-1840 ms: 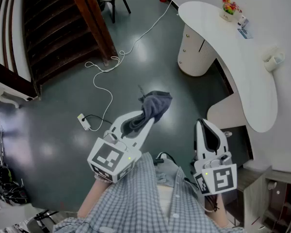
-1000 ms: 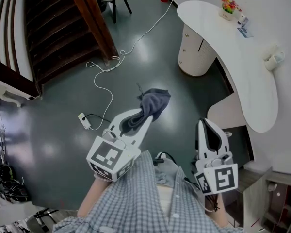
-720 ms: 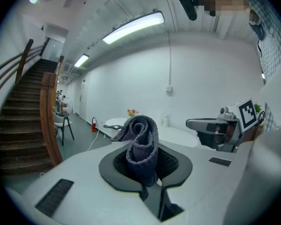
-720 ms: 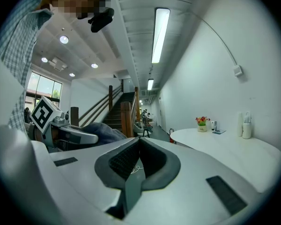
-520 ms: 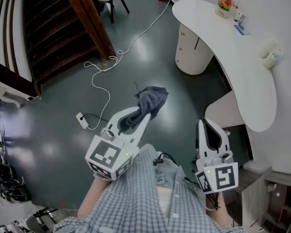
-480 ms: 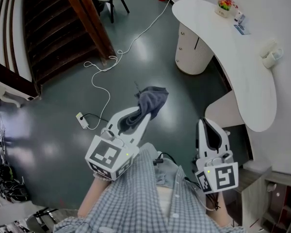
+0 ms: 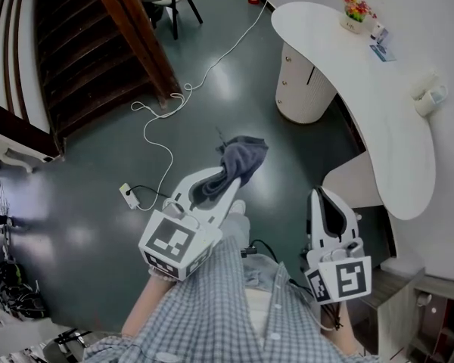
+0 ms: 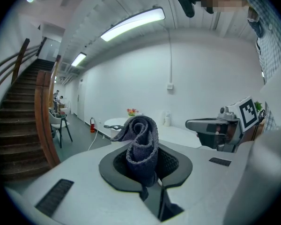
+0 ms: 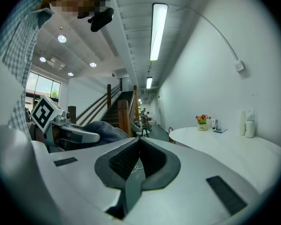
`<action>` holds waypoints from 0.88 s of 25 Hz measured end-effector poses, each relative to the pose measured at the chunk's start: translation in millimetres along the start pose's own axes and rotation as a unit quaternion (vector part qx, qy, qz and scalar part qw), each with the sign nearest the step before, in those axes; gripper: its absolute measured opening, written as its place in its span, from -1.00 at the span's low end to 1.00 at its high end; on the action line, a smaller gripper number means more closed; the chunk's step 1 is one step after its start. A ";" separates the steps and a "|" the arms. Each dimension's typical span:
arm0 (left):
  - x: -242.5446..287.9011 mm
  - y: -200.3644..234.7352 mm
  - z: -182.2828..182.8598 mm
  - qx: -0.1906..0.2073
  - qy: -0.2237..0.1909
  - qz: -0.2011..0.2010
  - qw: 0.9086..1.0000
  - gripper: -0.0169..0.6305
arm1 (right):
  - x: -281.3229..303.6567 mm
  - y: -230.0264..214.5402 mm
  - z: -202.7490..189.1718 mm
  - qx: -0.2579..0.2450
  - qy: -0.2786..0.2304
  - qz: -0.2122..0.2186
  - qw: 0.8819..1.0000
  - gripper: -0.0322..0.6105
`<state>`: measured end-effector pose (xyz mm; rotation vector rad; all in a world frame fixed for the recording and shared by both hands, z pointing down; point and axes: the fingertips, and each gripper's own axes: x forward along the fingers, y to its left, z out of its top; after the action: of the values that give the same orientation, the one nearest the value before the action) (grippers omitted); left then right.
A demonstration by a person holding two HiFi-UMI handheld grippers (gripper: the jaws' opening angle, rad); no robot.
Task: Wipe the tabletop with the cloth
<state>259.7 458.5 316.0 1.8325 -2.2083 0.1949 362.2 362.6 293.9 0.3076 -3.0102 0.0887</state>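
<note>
White table [image 7: 386, 119] at upper right seems not yet wiped; my left tongs [image 7: 225, 178] clamp the cloth [image 7: 246, 156], my right tongs [image 7: 325, 201] are closed, empty.

Left gripper [image 7: 228, 174] held out ahead of torso, angled forward and right, jaws clamped on cloth [image 7: 244, 157]. Right gripper [image 7: 323, 197] kept nearer body, pointed straight ahead, jaws pressed together, empty. Grippers held well apart. Left forearm [image 7: 140, 312] seen bare below marker cube.
</note>
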 end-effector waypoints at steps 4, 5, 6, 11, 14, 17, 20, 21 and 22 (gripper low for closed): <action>20.2 27.5 12.6 0.009 0.001 -0.007 1.000 -0.77 | 33.9 -8.2 9.2 -0.003 -0.001 -0.003 1.000 -0.87; 24.7 35.4 14.9 0.009 0.001 -0.008 1.000 -0.77 | 42.4 -9.8 11.3 -0.005 -0.001 -0.005 1.000 -0.87; 29.2 43.9 16.8 0.007 0.002 -0.010 1.000 -0.77 | 51.1 -11.6 12.7 -0.006 0.000 -0.008 1.000 -0.87; 58.3 88.7 26.6 -0.002 0.003 -0.018 1.000 -0.77 | 94.6 -27.6 18.2 -0.005 0.008 -0.030 1.000 -0.87; 76.4 114.1 31.0 -0.009 0.001 -0.025 1.000 -0.77 | 118.5 -35.8 23.6 -0.009 0.006 -0.043 0.999 -0.87; 93.9 135.2 35.8 -0.008 -0.002 -0.031 0.999 -0.77 | 140.6 -44.8 28.5 -0.014 0.005 -0.055 0.998 -0.87; 109.9 153.5 41.9 -0.005 -0.006 -0.037 0.999 -0.77 | 160.5 -53.5 32.3 -0.017 0.002 -0.066 0.998 -0.87; 114.4 159.4 43.6 -0.004 -0.007 -0.039 0.999 -0.77 | 166.4 -55.7 33.1 -0.018 0.001 -0.070 0.997 -0.87; 118.0 165.0 44.6 -0.003 -0.007 -0.040 0.999 -0.77 | 171.8 -57.1 33.2 -0.019 0.001 -0.073 0.997 -0.87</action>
<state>73.2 367.0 317.9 1.9203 -2.1385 0.1594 203.2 270.4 284.2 0.5206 -2.9721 0.0193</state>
